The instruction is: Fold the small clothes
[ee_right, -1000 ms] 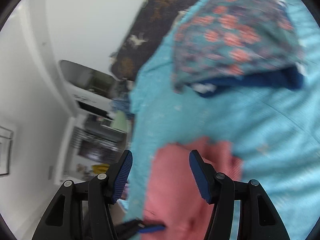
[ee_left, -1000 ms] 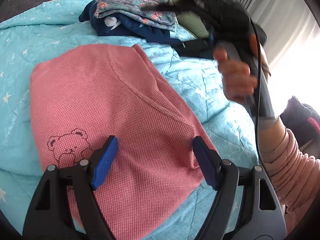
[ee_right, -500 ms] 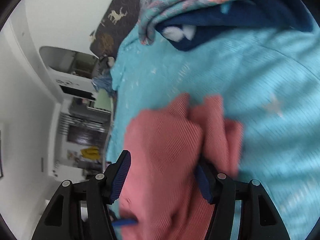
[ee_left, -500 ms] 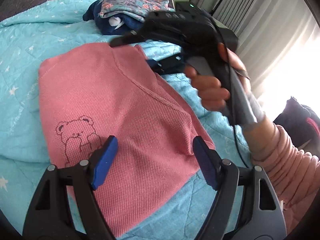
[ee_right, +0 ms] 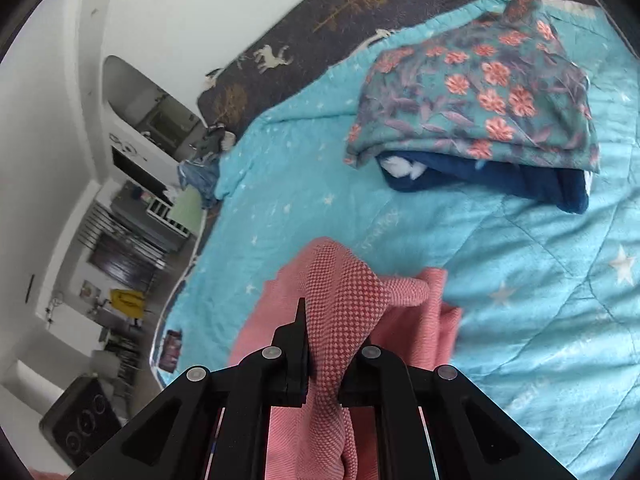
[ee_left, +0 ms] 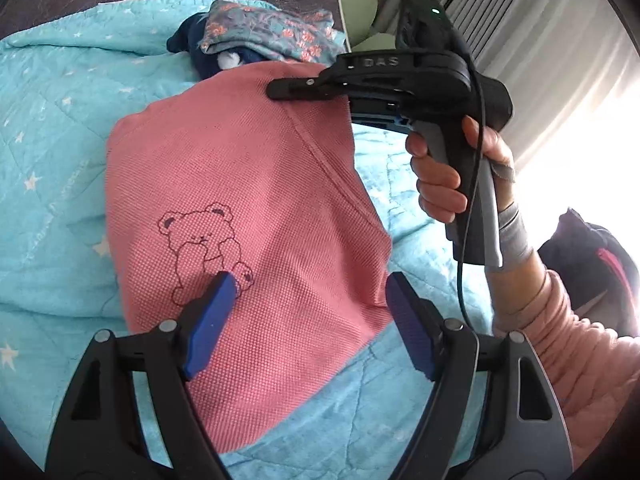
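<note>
Nearest in the left wrist view, the left gripper (ee_left: 308, 320) hangs just above the near end of the pink shirt (ee_left: 248, 208), its jaws spread wide and holding nothing. One blue pad (ee_left: 210, 322) sits over the bear print (ee_left: 204, 240); the other is at the shirt's right edge, over the quilt (ee_left: 52, 120).

The shirt lies on the quilt, on the bed, running from the near edge away toward the far pile. A seam crosses it on a slant. Its far right corner is lifted off the quilt.

That corner is in the right gripper (ee_left: 280, 90), which the right hand (ee_left: 452, 176) holds by the handle, a cable trailing down past the wrist. In the right wrist view the right gripper (ee_right: 322, 364) has its jaws closed on a bunched ridge of pink cloth (ee_right: 348, 304), which rises between them and spills forward onto the quilt (ee_right: 520, 300).

Beyond the shirt, a floral cloth (ee_left: 272, 28) lies folded on top of a navy garment (ee_left: 200, 60), both resting on the quilt. In the right wrist view the floral cloth (ee_right: 472, 92) covers most of the navy garment (ee_right: 500, 184), whose edge shows below it, well apart from the pink cloth.

Farthest off, a dark blanket (ee_right: 320, 20) with pale animal and tree figures lies past the quilt's edge. Curtains (ee_left: 540, 52) hang at the right in the left wrist view.
</note>
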A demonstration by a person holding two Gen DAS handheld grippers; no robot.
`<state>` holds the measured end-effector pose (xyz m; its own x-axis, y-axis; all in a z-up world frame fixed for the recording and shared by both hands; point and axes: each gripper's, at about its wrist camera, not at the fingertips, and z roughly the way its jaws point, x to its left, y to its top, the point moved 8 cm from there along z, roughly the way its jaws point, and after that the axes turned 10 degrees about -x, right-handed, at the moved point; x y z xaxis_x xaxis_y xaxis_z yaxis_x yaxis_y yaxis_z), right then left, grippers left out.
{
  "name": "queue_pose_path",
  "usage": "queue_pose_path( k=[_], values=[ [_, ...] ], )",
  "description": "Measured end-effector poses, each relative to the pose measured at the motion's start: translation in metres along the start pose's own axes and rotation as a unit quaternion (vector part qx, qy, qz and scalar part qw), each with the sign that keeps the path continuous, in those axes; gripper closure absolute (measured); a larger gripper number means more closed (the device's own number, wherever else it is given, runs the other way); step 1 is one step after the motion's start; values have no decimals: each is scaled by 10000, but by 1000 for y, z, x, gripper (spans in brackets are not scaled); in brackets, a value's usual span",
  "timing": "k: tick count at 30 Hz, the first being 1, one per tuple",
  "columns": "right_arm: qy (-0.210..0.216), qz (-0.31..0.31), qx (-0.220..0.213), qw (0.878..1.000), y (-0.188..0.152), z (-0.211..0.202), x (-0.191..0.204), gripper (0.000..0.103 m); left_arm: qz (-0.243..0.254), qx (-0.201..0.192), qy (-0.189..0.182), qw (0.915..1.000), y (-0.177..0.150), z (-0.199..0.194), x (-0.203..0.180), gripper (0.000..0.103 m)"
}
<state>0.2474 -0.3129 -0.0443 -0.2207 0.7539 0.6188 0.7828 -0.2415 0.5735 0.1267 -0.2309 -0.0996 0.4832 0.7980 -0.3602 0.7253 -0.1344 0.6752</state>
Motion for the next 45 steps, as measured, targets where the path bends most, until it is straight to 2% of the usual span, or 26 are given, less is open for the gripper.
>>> queue_pose_path(
  k=[2, 4, 6, 7, 9, 10, 12, 16, 19, 22, 23, 24, 25, 26, 28, 30, 32, 34, 35, 38, 42, 45],
  values=[
    [-147, 131, 150, 9997, -5, 12, -15, 94, -41, 95, 21, 9999, -5, 4, 2, 25],
    [-109, 630, 421, 9971, -17, 25, -34, 84, -52, 171, 66, 9998, -11, 3, 5, 25],
    [-54, 1059, 513, 9930, -27, 21, -46, 73, -32, 140, 55, 9999, -13, -1, 6, 25],
    [-1, 1139, 471, 9924, -29, 14, -48, 73, -21, 128, 45, 9999, -14, -4, 6, 25],
    [-36, 932, 271, 9953, -33, -13, -48, 69, 43, 123, -15, 9999, -18, -10, 2, 25],
    [-101, 834, 189, 9963, -34, -24, -47, 63, 137, 127, -99, 9998, -20, -12, -4, 25],
    [-244, 599, 38, 9979, -40, -50, -43, 60, 439, 133, -288, 9985, -24, -13, -21, 25],
    [-361, 231, 69, 9991, -75, -94, -32, 60, 1179, 128, -455, 9919, -28, 3, -62, 25],
    [-421, 232, 1, 9988, -99, -113, -30, 60, 1613, 193, -437, 9858, -26, 28, -83, 28],
    [-453, 329, -399, 9976, -118, -132, -29, 60, 1966, 472, 27, 9793, -31, 57, -83, 55],
    [-532, 368, -530, 9965, -121, -135, -28, 60, 1997, 537, 222, 9781, -33, 62, -79, 72],
    [-664, 418, -749, 9941, -124, -142, -31, 60, 1924, 555, 241, 9794, -33, 64, -75, 77],
    [-796, 443, -981, 9910, -124, -146, -31, 60, 1722, 522, 88, 9836, -30, 60, -72, 82],
    [-951, 431, -1202, 9872, -125, -153, -34, 60, 1547, 490, -32, 9867, -26, 54, -69, 93],
    [-1151, 321, -1510, 9813, -127, -166, -39, 60, 1265, 366, -421, 9904, -22, 33, -67, 93],
    [-1324, 207, -1526, 9792, -129, -169, -42, 60, 1274, 354, -738, 9885, -25, 19, -72, 93],
    [-1133, 244, -1400, 9833, -130, -164, -40, 60, 1437, 457, -781, 9855, -35, 15, -76, 92],
    [-1013, 339, -1176, 9873, -133, -157, -39, 60, 1401, 448, -670, 9869, -43, 17, -74, 90],
    [-967, 325, -1092, 9888, -135, -153, -37, 60, 1299, 457, -627, 9885, -46, 19, -71, 86],
    [-899, 123, -988, 9910, -143, -149, -25, 60, 973, 559, -634, 9917, -49, 22, -68, 55],
    [-652, -452, -794, 9937, -157, -150, 1, 61, 1078, 203, -699, 9915, -42, -11, -68, 41],
    [-426, -1004, -612, 9922, -171, -147, 24, 74, 1085, -166, -412, 9931, -34, -32, -51, 32]
  ],
)
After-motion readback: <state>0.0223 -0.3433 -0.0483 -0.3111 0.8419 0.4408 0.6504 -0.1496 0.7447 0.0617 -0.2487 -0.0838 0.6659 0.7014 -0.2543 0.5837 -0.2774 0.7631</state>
